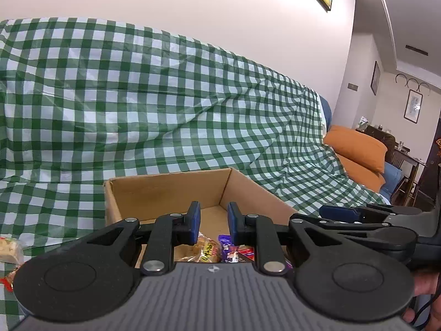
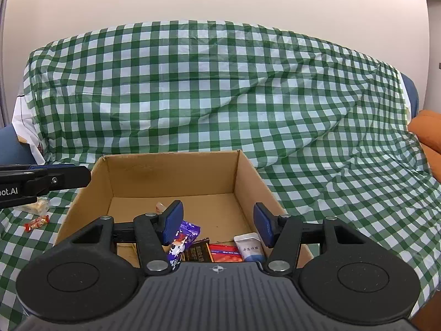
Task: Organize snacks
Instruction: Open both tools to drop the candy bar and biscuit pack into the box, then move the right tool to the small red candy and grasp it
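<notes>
— Nearest sat the right gripper (image 2: 217,224), jaws wide and empty over the open brown cardboard box (image 2: 176,175). Why?

— Probably because wrapped snacks (image 2: 217,251) lay inside (two outside); left gripper (image 1: 213,224) narrowly parted, empty.

Green-and-white checked cloth (image 2: 317,165) drapes whole supporting surface, rising in folds behind. Open cardboard box (image 2: 248,176) sits directly on cloth, centre. Left of box, on cloth: small red-wrapped snack (image 2: 36,223), pale clear-wrapped snack (image 2: 35,207) just behind it. Orange cushion (image 1: 355,144) lies beyond cloth's right edge.
</notes>
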Demonstrator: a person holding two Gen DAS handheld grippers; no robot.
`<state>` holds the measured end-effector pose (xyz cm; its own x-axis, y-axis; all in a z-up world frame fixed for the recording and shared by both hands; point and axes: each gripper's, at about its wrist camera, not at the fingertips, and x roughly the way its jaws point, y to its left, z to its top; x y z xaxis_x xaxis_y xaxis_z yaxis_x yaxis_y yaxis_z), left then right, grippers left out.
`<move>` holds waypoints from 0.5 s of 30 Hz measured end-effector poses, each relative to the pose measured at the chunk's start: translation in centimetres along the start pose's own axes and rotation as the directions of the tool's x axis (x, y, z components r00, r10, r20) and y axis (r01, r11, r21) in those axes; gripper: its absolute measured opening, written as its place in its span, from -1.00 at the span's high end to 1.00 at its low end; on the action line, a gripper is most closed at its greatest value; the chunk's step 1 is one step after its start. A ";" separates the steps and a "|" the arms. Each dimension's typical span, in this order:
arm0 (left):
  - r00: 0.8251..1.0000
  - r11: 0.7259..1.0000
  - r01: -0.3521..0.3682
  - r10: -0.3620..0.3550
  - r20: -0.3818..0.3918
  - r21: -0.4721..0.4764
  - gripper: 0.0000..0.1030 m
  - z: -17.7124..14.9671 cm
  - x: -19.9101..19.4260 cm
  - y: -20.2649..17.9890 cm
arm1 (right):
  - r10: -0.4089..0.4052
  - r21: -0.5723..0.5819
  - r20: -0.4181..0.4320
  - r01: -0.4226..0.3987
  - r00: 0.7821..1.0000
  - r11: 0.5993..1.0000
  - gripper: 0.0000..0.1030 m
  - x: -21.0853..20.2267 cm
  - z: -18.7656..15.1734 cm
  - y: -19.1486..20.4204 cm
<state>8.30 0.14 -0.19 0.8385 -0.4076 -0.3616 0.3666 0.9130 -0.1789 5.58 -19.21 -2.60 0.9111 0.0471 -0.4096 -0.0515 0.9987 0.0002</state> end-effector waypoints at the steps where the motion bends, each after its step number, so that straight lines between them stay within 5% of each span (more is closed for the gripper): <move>1: 1.000 1.000 -0.009 0.009 0.003 0.002 0.56 0.0 -0.1 0.1 | 0.002 -0.001 0.000 -0.002 1.000 1.000 -0.14 0.0 0.0 0.1; 9: 0.993 0.993 -0.114 0.115 0.027 -0.018 0.66 0.5 -2.4 2.3 | 0.024 -0.012 0.035 -0.024 0.999 1.000 0.00 -0.2 0.3 1.2; 15: 0.981 0.980 -0.195 0.195 -0.021 -0.035 0.74 0.7 -3.9 4.7 | 0.071 -0.009 0.060 -0.070 0.996 0.997 0.59 -0.4 0.5 1.9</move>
<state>7.09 6.04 1.04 0.8850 -0.2224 -0.4091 0.1816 0.9739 -0.1365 5.34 -17.27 -1.99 0.9281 0.1189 -0.3529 -0.1192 0.9926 0.0211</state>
